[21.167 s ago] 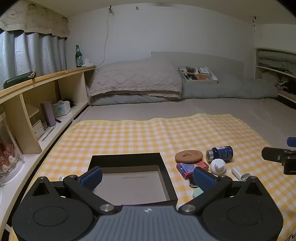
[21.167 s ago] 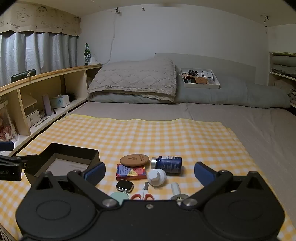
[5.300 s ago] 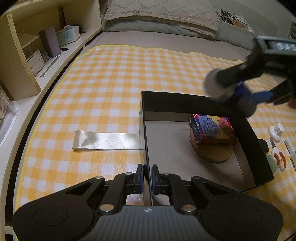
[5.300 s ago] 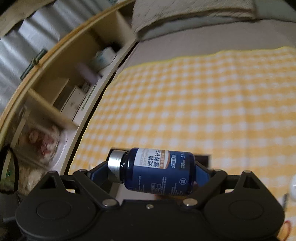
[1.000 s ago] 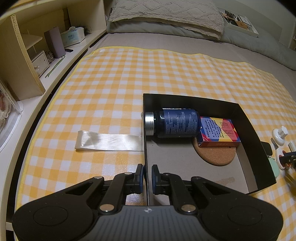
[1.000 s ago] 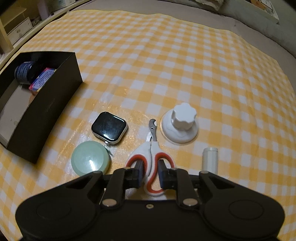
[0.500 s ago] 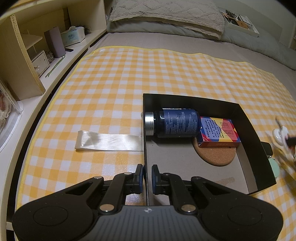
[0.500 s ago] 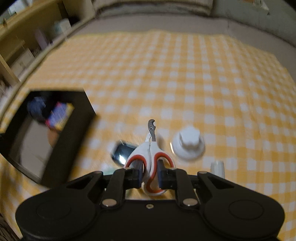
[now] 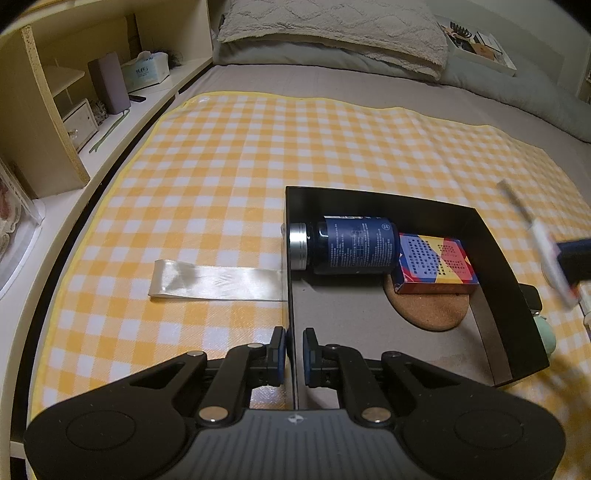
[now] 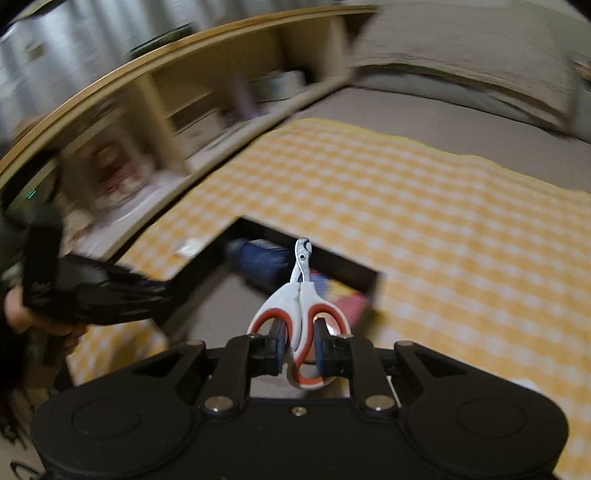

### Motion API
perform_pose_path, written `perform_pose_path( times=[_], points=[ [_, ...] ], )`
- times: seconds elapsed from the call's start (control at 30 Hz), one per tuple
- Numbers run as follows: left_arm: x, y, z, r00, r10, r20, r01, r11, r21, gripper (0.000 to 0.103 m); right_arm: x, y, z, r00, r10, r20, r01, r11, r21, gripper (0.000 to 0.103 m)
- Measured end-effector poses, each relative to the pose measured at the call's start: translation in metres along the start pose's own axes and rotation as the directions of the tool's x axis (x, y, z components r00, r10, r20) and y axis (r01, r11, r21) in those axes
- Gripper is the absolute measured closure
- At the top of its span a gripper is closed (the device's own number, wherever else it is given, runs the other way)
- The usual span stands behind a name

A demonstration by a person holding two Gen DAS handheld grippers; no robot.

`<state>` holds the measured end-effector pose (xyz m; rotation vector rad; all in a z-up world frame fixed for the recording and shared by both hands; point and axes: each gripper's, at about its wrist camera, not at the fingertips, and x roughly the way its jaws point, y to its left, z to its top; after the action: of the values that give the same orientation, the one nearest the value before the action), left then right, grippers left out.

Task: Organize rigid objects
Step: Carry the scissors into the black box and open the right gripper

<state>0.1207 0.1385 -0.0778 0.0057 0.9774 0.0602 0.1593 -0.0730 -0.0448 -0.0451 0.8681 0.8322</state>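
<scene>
A black open box (image 9: 369, 199) lies on the yellow checked cloth (image 9: 221, 166). Inside it are a blue bottle (image 9: 354, 245) on its side, a colourful small box (image 9: 436, 264) and a cork coaster (image 9: 432, 314). My left gripper (image 9: 294, 350) is shut on the box's left wall near the front corner. My right gripper (image 10: 300, 345) is shut on the handles of white-and-red clippers (image 10: 301, 295), held in the air over the box (image 10: 332, 254), tip forward. The left wrist view shows the clippers (image 9: 543, 247) blurred at the right edge.
A satin ribbon (image 9: 218, 282) lies flat left of the box. A dark watch (image 9: 532, 295) and a mint round case (image 9: 546, 332) sit just right of it. Wooden shelves (image 9: 55, 110) run along the left, with a pillow (image 9: 332, 33) at the far end of the bed.
My right gripper lifted the clippers off the cloth and swung left and up, now over the box. The left gripper and the box kept still.
</scene>
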Motion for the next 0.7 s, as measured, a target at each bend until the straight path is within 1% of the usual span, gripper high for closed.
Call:
perform_pose_path(
  times=[0.03, 0.13, 0.33, 0.43, 0.53, 0.67, 0.7],
  points=[
    [0.000, 0.000, 0.000, 1.000, -0.002, 0.000, 0.002, 1.000, -0.001, 0.093, 0.005, 0.008, 0.003, 1.000, 0.019, -0.016, -0.019, 1.000, -0.024, 0.086],
    [-0.001, 0.002, 0.000, 1.000, -0.009, 0.000, 0.009, 1.000, -0.007, 0.093, 0.026, 0.027, 0.007, 0.997, 0.039, -0.073, -0.045, 0.995, -0.088, 0.086],
    [-0.001, 0.007, 0.000, 1.000, -0.028, -0.001, 0.028, 0.999, -0.021, 0.093, 0.067, 0.045, 0.010, 0.982, 0.039, -0.186, -0.069, 0.985, -0.160, 0.086],
    [0.000, 0.009, 0.000, 0.999, -0.035, -0.007, 0.034, 0.999, -0.029, 0.093, 0.085, 0.048, 0.007, 0.970, 0.043, -0.240, -0.081, 0.986, -0.147, 0.086],
    [0.001, 0.009, -0.001, 0.999, -0.042, -0.012, 0.041, 0.999, -0.030, 0.093, 0.099, 0.047, 0.001, 0.957, 0.014, -0.289, -0.062, 0.985, -0.160, 0.087],
    [0.001, 0.008, -0.001, 0.999, -0.040, -0.012, 0.040, 0.999, -0.023, 0.093, 0.111, 0.034, -0.006, 0.939, -0.002, -0.345, -0.033, 0.995, -0.098, 0.088],
    [0.001, 0.008, -0.001, 0.999, -0.041, -0.013, 0.041, 0.999, -0.024, 0.093, 0.111, 0.030, -0.007, 0.937, -0.008, -0.349, -0.026, 0.995, -0.091, 0.088]
  ],
)
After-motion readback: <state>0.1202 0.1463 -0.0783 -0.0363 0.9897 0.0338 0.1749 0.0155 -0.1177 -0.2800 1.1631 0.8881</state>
